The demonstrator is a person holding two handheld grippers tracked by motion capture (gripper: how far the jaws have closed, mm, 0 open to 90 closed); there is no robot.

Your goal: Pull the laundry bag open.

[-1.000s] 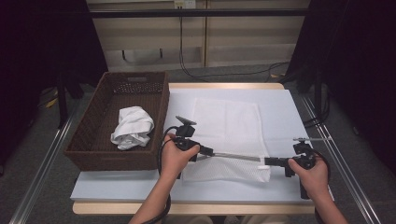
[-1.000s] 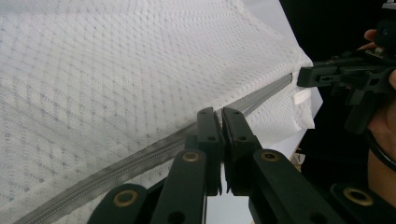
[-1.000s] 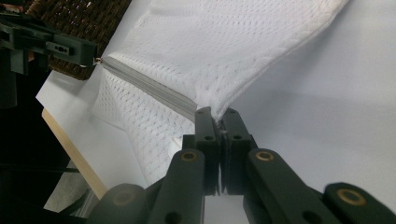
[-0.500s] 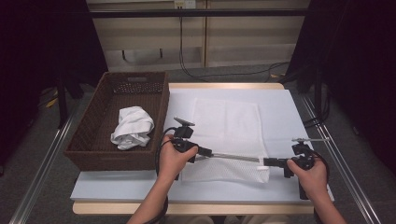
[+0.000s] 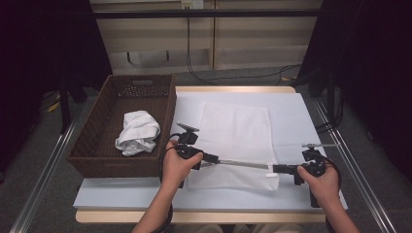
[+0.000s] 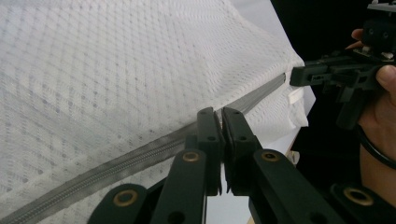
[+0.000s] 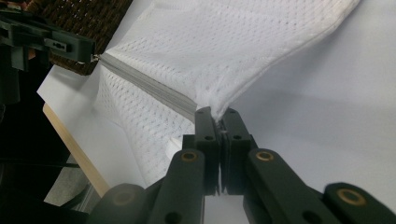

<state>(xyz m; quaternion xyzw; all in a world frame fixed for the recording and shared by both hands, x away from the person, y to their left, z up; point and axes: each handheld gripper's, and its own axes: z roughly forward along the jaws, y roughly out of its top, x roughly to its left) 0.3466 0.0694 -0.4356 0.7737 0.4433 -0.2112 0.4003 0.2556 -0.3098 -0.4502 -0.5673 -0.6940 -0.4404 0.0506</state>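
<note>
You held mesh bag (image 5: 235, 131) on counter (image 5: 291, 111); left gripper (image 5: 214, 158) clenched on zipper (image 5: 241, 164) end, right gripper (image 5: 278, 169) clenched on opposite end. Zipper looked shut. White cloth (image 5: 137, 132) sat in basket (image 5: 97, 145), unloaded.

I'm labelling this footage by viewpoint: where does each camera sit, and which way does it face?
High view: above the person's side, facing forward and down on the table, basket and mesh bag; both forearms show.
Left gripper view: rides the left hand-held gripper, looking along its shut jaws at the zipper; the other hand shows.
Right gripper view: rides the right hand-held gripper, facing the bag's corner.
Shared: both gripper views show the zipper.
</note>
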